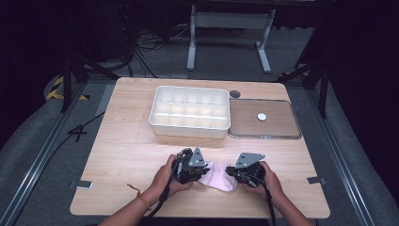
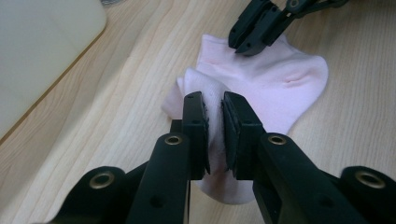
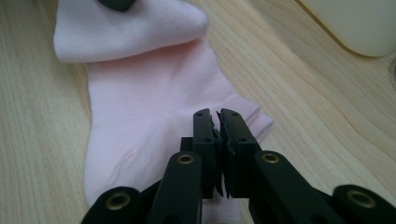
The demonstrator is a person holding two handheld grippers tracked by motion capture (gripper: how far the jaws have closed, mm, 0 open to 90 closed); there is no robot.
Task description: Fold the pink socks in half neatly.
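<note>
A pale pink sock (image 1: 220, 179) lies on the wooden table near its front edge, between both grippers. My left gripper (image 2: 214, 100) is shut on a raised fold of the sock (image 2: 280, 79), with pink cloth pinched between its jaws; the high view shows it at the sock's left end (image 1: 203, 172). My right gripper (image 3: 218, 114) is shut, its tips resting on the sock (image 3: 140, 93) near the cuff edge, and no cloth shows between its jaws. The right gripper (image 2: 243, 45) presses on the sock's far edge in the left gripper view.
A white box with several compartments (image 1: 188, 130) stands mid-table, beyond the grippers. To its right lies a flat clear-rimmed tray (image 1: 244, 122) with a small white disc (image 1: 261, 116) on it. A dark round cap (image 1: 235, 93) sits behind them. Bare wood lies left of the sock.
</note>
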